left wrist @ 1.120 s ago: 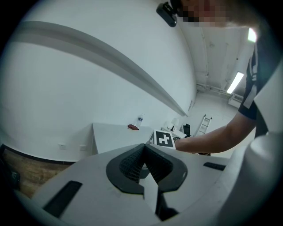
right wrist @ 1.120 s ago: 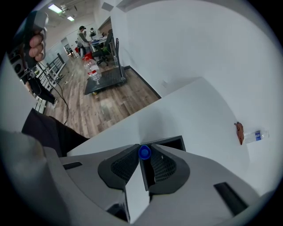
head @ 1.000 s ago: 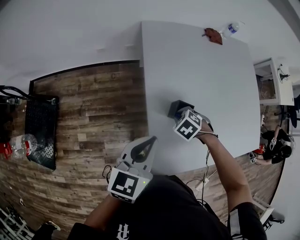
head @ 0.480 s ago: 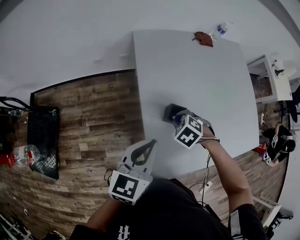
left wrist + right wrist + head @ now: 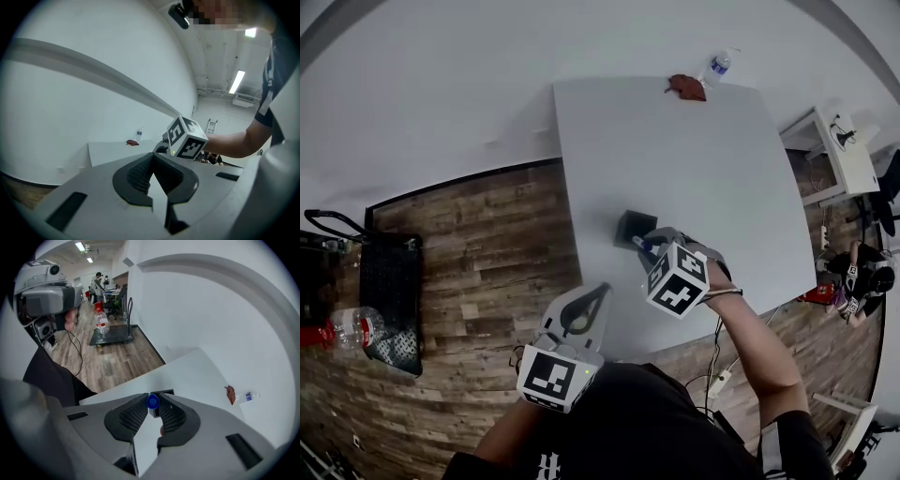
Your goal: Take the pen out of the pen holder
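A black square pen holder (image 5: 633,227) stands on the white table (image 5: 694,159), near its left front part. Just to the right of and above it my right gripper (image 5: 647,244) points steeply down, shut on a blue pen (image 5: 638,244). In the right gripper view the pen's blue cap (image 5: 152,401) sits pinched between the jaw tips, with the holder's rim (image 5: 164,391) below it. My left gripper (image 5: 583,314) hovers off the table's front left corner, over the wooden floor. Its jaws meet with nothing between them (image 5: 152,157).
A water bottle (image 5: 717,66) and a reddish-brown object (image 5: 685,87) lie at the table's far edge. A black cart (image 5: 389,281) with a bottle stands on the floor at the left. A white cabinet (image 5: 830,155) and a seated person (image 5: 862,281) are at the right.
My right gripper has risen with the blue pen, so the pen holder now shows apart from it. The left gripper has lifted a little.
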A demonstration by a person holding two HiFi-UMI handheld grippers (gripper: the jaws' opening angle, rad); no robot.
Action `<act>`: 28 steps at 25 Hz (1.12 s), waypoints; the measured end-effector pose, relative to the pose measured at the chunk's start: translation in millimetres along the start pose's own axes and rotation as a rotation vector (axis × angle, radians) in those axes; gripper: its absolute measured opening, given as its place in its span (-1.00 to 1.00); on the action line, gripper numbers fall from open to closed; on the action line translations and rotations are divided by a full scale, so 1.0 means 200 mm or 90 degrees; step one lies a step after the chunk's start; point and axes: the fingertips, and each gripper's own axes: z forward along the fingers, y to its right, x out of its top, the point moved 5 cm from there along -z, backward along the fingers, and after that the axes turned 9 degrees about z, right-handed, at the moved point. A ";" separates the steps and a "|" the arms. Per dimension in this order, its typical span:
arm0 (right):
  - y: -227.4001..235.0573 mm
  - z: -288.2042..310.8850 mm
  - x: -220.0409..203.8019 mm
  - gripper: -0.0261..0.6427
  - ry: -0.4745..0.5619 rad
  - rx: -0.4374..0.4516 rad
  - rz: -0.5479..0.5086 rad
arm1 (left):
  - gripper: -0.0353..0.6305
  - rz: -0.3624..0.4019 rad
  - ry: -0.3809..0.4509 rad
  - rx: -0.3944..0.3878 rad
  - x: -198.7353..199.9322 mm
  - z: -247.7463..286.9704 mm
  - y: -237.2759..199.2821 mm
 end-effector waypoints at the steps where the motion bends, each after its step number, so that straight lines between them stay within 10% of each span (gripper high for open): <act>1: -0.02 -0.03 0.00 -0.70 0.007 -0.002 -0.005 | -0.88 0.002 0.002 0.001 0.00 -0.01 0.02; 28: -0.53 -0.97 -0.22 -0.70 0.188 -0.061 -0.113 | -0.88 0.098 0.067 0.025 0.15 -0.20 0.60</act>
